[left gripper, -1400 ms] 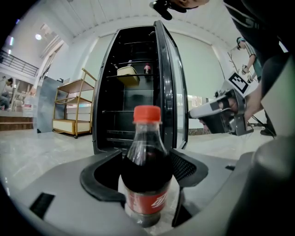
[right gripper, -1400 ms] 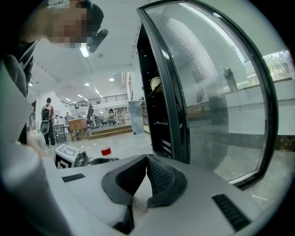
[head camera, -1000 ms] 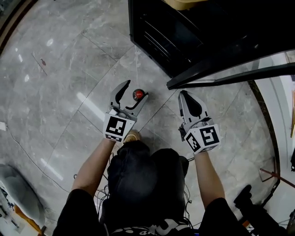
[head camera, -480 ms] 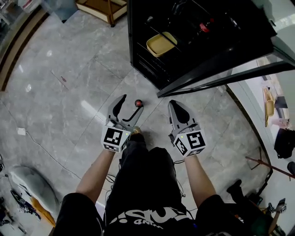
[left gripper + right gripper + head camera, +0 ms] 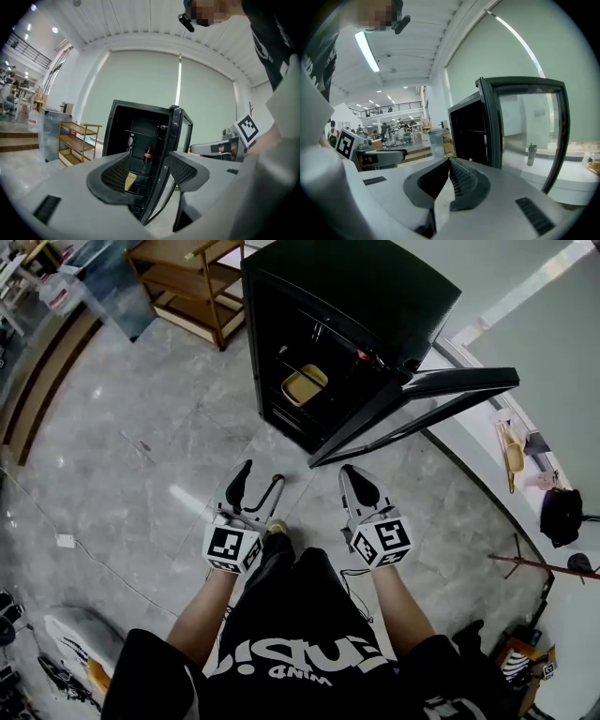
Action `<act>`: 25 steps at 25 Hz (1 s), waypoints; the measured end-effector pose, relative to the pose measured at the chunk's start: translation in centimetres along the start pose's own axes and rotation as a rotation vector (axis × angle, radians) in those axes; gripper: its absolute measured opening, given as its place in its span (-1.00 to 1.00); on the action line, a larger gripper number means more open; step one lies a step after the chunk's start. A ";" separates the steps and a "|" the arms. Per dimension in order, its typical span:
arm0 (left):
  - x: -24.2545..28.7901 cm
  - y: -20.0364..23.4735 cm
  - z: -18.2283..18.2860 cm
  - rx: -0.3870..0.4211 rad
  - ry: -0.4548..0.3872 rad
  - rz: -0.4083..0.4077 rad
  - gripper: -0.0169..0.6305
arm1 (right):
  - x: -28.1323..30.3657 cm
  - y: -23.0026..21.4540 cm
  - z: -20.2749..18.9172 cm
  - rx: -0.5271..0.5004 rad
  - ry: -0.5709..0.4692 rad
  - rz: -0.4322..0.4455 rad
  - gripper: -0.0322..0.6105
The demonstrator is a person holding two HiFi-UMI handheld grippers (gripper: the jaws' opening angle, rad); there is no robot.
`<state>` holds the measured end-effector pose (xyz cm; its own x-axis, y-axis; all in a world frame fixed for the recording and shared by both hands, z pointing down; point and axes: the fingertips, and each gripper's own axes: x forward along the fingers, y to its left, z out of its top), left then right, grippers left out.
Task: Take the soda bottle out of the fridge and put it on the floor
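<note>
A small soda bottle (image 5: 147, 153) with a red cap stands upright on a shelf inside the open black fridge (image 5: 375, 296). My left gripper (image 5: 262, 474) hangs above the floor in front of the fridge. In the left gripper view that gripper (image 5: 150, 171) points level at the fridge, and its jaws are closing with nothing between them. My right gripper (image 5: 350, 472) is beside it, below the swung-out glass door (image 5: 422, 399). Its jaws (image 5: 449, 176) are shut and empty. The red-capped bottle seen earlier by the left jaws does not plainly show on the floor.
A yellow tray (image 5: 305, 385) lies on a lower fridge shelf. A wooden rack (image 5: 187, 287) stands left of the fridge, on the grey marble floor (image 5: 141, 456). A white plug and cable (image 5: 64, 541) lie at left. A black bag (image 5: 561, 517) sits far right.
The head view has risen and now takes in the whole fridge. Both grippers sit lower in the picture. The red cap between the left jaws is no longer plainly seen.
</note>
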<state>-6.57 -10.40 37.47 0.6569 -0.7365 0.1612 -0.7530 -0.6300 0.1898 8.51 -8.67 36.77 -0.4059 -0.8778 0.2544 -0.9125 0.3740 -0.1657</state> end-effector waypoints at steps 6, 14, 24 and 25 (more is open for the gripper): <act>-0.5 -2.3 3.3 -0.007 -0.002 -0.018 -0.53 | -2.5 -0.9 3.1 0.027 -0.018 -0.022 -0.83; -0.5 -3.5 6.0 0.012 0.007 0.011 -0.92 | -3.7 -0.6 5.2 0.007 -0.036 0.024 -0.83; -4.1 -2.6 7.5 0.056 0.021 0.082 -0.92 | -5.9 -0.5 6.3 0.017 -0.047 0.022 -0.83; -4.4 -2.3 7.5 0.056 0.020 0.094 -0.92 | -6.0 -0.3 6.3 0.007 -0.045 0.028 -0.83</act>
<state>-7.97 -7.52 29.09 0.5833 -0.7884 0.1955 -0.8120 -0.5714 0.1185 11.57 -5.42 29.26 -0.4283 -0.8796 0.2070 -0.9005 0.3964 -0.1789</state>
